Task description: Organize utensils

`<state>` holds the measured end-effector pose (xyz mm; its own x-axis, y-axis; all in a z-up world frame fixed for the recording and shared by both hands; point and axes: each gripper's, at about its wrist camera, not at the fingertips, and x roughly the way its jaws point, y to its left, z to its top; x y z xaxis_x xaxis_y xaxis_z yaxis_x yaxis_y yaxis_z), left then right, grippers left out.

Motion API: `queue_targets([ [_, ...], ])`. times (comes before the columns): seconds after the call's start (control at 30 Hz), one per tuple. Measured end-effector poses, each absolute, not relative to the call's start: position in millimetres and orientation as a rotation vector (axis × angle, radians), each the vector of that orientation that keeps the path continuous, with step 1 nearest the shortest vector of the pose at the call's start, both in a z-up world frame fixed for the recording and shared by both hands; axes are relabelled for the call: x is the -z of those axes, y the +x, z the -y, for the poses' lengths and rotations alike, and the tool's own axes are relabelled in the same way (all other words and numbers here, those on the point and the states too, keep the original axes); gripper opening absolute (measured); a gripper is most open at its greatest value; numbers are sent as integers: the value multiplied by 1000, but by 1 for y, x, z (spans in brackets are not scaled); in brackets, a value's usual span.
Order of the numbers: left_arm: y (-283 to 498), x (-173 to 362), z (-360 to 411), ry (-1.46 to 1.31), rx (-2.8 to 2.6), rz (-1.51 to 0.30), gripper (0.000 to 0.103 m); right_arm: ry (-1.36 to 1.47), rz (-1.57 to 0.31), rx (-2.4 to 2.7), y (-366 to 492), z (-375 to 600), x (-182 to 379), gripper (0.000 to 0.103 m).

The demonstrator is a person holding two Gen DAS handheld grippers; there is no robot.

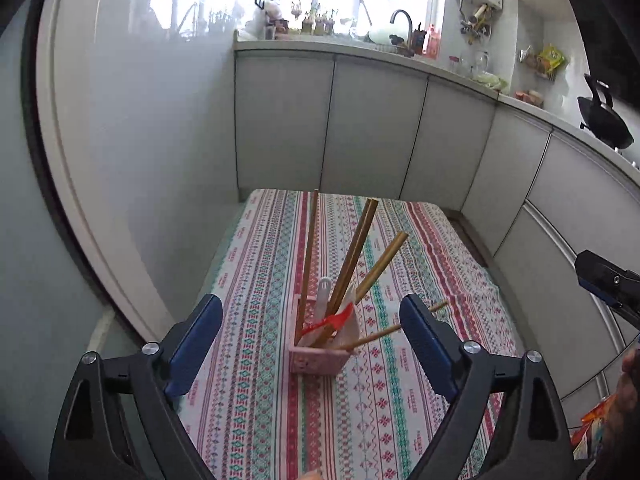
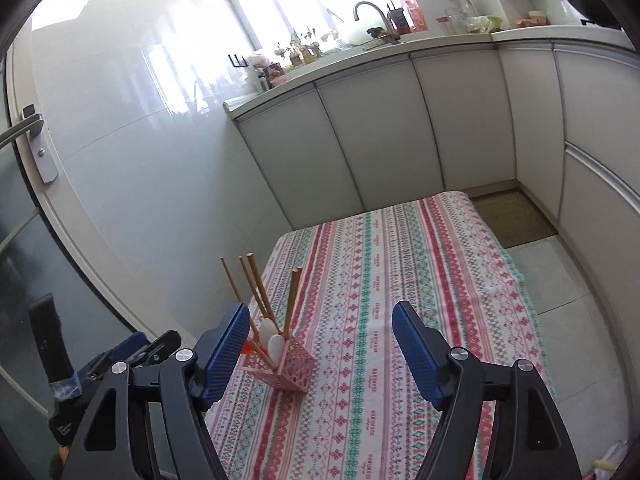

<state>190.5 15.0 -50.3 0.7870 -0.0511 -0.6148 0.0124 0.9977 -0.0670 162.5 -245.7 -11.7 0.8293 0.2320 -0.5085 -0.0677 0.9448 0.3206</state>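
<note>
Chopsticks of brown wood [image 1: 352, 256] stand upright, fanned, in the pink lattice plastic holder [image 1: 316, 356] on the striped tablecloth [image 1: 400, 400], straight ahead of the nearer left gripper [image 1: 310, 344] and left of the right gripper [image 2: 320, 348], both wide open and empty.

Holder [image 1: 318, 354]: stands on the bench [image 1: 400, 420], toward its near left part, close to the left edge in the right wrist view.
Chopsticks [image 1: 356, 248]: in the holder, upright to leaning, fanned out; two more lie low, leaning out over its right rim.
Spoons [image 2: 272, 338]: in the holder, among the chopsticks.
Left gripper [image 1: 311, 322]: before the holder, jaws wide apart, holder seen between them, not touching.
Right gripper [image 2: 320, 328]: right of the left gripper, jaws apart over bare bench; holder just beside its left jaw.
Cabinets [image 2: 380, 128]: behind the bench, running on along its right.
Sink tap [image 2: 370, 10]: on the counter above the cabinets.
Wall [image 2: 140, 160]: left of the bench.
</note>
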Motion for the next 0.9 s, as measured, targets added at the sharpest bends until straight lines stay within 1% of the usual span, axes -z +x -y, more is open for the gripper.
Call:
queue_targets([
  [0.03,181,48,-11,-45,25,-671,96,289,-574,-143,154,248,10,76],
  [0.13,155,41,-1,-12,18,-700,102,270,-597,-92,131,253,7,82],
  [0.2,135,38,6,-9,29,-715,103,252,-613,-66,116,255,5,84],
  [0.27,115,36,14,4,30,-741,103,221,-639,-34,101,254,3,90],
  [0.37,87,30,23,3,29,-742,103,170,-658,6,76,250,-3,91],
  [0.5,53,10,33,8,33,-708,103,69,-637,68,37,238,-14,92],
  [0.57,34,0,36,3,13,-678,103,37,-615,84,21,231,-20,99],
  [0.7,10,-15,33,-26,-8,-646,103,41,-581,84,-2,227,-28,100],
  [0.9,-5,-27,32,18,-62,-607,103,63,-571,106,-9,225,-31,100],
])
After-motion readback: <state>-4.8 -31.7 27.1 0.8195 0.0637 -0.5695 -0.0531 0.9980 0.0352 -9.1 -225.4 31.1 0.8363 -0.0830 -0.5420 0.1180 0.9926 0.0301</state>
